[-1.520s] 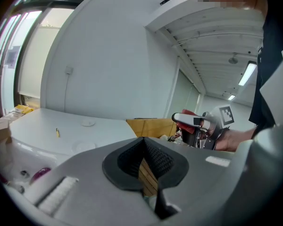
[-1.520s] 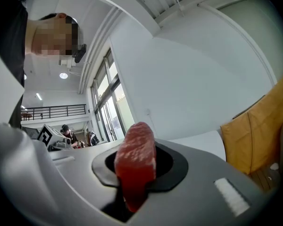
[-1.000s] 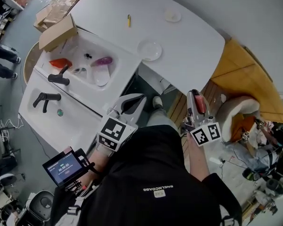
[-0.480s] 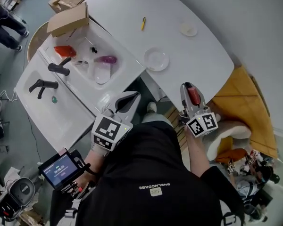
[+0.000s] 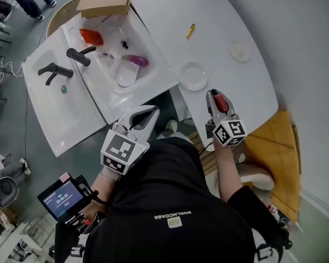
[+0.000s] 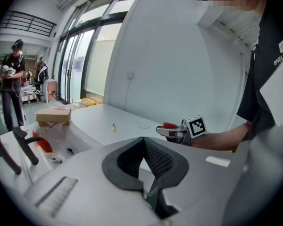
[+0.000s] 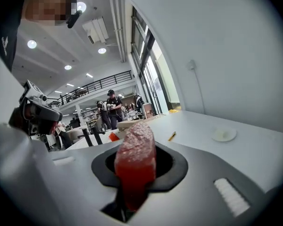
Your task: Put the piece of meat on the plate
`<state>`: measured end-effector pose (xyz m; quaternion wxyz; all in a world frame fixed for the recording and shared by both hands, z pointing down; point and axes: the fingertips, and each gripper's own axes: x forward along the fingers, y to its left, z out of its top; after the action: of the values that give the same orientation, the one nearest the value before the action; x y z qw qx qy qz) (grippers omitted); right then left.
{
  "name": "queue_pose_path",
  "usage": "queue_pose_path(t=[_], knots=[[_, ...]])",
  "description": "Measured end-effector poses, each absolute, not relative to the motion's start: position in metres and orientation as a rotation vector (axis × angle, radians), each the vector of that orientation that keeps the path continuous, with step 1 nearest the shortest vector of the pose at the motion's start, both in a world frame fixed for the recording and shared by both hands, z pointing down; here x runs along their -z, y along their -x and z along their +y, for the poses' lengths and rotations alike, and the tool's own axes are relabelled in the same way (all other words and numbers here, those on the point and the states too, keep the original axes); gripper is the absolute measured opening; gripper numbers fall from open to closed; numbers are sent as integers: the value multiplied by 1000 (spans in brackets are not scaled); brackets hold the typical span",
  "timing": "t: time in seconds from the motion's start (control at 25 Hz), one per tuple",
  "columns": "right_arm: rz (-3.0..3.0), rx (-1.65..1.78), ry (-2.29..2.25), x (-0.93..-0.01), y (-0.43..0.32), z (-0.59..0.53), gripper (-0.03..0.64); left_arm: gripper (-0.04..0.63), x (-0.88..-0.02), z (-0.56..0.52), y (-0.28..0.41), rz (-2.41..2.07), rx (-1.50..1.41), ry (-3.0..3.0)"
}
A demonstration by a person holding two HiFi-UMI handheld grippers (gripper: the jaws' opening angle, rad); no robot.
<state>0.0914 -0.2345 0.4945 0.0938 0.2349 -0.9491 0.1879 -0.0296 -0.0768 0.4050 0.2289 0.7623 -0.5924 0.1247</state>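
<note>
Gripping the piece of meat (image 5: pixel 221 102), the right gripper (image 5: pixel 213 95) is hanging over the near edge of the white table (image 5: pixel 230 10), a little right of the head view's centre. Its jaws are pressing narrowly on the red, grainy slab, which in the right gripper view is standing up between the pads (image 7: pixel 136 157) and poking out past them. The meat is sitting just below and to the right of the empty white plate (image 5: pixel 193 75), near it but not touching it, so it is not yet lying on the plate.

Further up the table a smaller round dish (image 5: pixel 239 52) is lying towards the right, and a yellow pen (image 5: pixel 190 30) is resting above the plate.

The left gripper (image 5: pixel 152 112) is hovering lower and further left, over the gap between the table and the white sink unit (image 5: pixel 93 111). Its jaws are meeting at the tips with nothing between them (image 6: pixel 144 139), and its own view is looking across at the right gripper carrying the meat (image 6: pixel 170 125).

In the basin at upper left, a red item (image 5: pixel 91 36) and a purple item (image 5: pixel 137 61) are lying near two black taps (image 5: pixel 79 54). A cardboard box (image 5: pixel 104 2) is sitting at the basin's top edge.
</note>
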Motion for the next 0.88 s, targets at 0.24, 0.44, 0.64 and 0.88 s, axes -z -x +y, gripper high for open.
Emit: queue_pose_path(t=[0.24,0.44,0.64,0.88], knots=[[-2734,-534,-555,-536,-44,-261,69,20,-418,-72,63,-1716,-331,-1976],[-2640,-516,-444,-577,-6,-276,69,20,-428,-63,93,-1779,-284,-1860],[-2585,-513,-358,-605,-14,-275,69,20,-427,-41,71,-1850,-273,-1760],[-2501,-478,-272,-647,0,-278,69,20,-436,-29,71,-1870,-232,-1642]])
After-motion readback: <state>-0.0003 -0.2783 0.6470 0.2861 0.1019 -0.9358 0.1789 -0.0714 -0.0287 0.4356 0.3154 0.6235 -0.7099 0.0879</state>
